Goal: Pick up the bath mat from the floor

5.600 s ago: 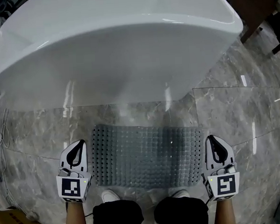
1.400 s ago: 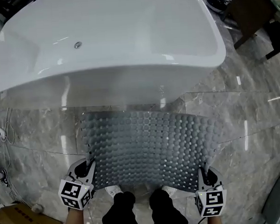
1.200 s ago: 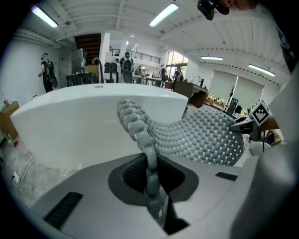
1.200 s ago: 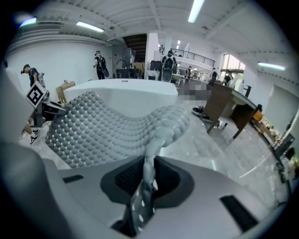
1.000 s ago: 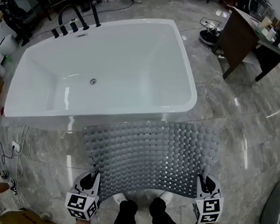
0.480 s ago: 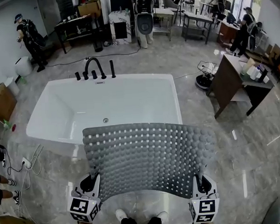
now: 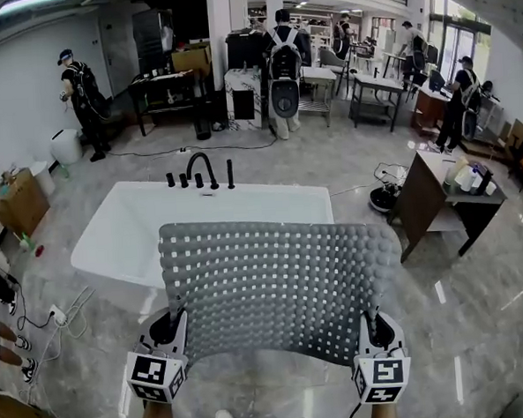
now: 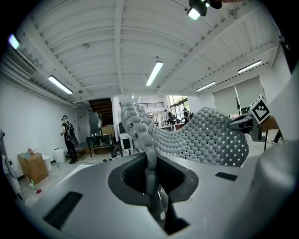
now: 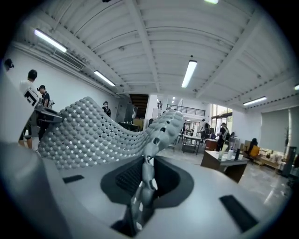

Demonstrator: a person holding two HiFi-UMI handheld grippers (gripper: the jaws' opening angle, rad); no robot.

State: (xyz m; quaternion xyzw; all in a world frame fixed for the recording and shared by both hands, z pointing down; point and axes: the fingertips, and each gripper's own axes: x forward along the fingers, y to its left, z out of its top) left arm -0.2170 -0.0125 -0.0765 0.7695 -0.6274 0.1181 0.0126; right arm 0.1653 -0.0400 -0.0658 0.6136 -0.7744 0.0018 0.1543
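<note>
We hold the bath mat (image 7: 279, 286) raised at centre frame, clear of the floor (image 7: 480, 323), with the fingers of the left gripper (image 7: 171, 327) and right gripper (image 7: 372, 328) clenched on its lower corners; we judge it light, floppy and rubbery, so corner pinches suit it.
</note>
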